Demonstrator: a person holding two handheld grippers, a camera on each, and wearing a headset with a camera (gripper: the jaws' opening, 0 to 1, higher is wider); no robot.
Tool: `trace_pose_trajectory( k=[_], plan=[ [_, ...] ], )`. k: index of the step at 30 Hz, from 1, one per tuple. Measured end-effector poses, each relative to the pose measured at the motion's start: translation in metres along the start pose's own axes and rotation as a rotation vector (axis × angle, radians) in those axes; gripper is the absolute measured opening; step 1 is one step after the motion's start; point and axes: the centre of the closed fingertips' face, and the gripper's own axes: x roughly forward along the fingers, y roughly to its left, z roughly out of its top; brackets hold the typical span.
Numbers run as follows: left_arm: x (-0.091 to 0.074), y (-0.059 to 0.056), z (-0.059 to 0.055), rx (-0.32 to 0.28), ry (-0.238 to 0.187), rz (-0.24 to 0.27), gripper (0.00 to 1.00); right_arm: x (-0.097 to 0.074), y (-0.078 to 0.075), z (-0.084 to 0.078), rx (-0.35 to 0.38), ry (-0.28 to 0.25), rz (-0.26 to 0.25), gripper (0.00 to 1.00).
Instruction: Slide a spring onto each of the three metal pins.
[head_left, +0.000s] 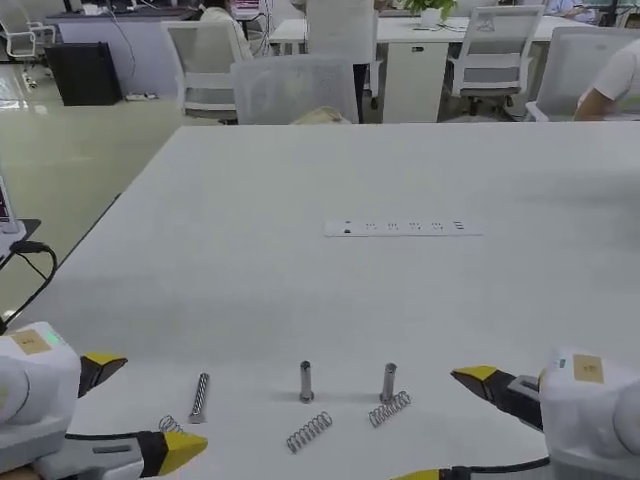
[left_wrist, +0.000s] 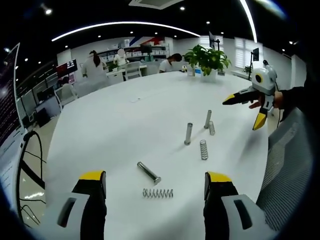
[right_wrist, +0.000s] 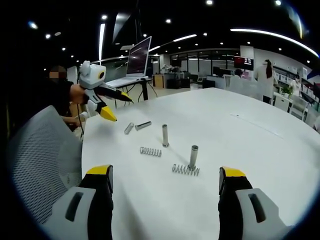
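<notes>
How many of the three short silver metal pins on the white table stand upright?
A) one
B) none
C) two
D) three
C: the middle silver pin and the right silver pin stand upright; the left silver pin lies flat on the white table.

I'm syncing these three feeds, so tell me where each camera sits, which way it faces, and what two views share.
Head view: on the headset, looking forward and down over the white table; left claw and right claw show at bottom corners.
Left gripper view: on the left claw, looking along its open jaws past the lying pin toward the right claw in a hand.
Right gripper view: on the right claw, facing back across the table; left claw far left.
Shared: both gripper views catch the opposite claw and lying pin.
</notes>
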Motion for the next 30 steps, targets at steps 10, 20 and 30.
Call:
trace_pose_trajectory(
  k=[10,20,30],
  plan=[
    [0.021,0.009,0.004,-0.003,0.078,-0.009,0.61,-0.001,-0.002,-0.002,0.005,0.004,-0.005,0.86],
    [0.042,0.018,0.004,-0.029,0.150,0.011,0.38,0.000,-0.003,-0.003,0.007,0.009,-0.007,0.86],
    [0.063,0.018,-0.009,-0.034,0.238,0.016,0.23,-0.001,-0.004,-0.006,0.011,0.017,-0.008,0.85]
  ],
)
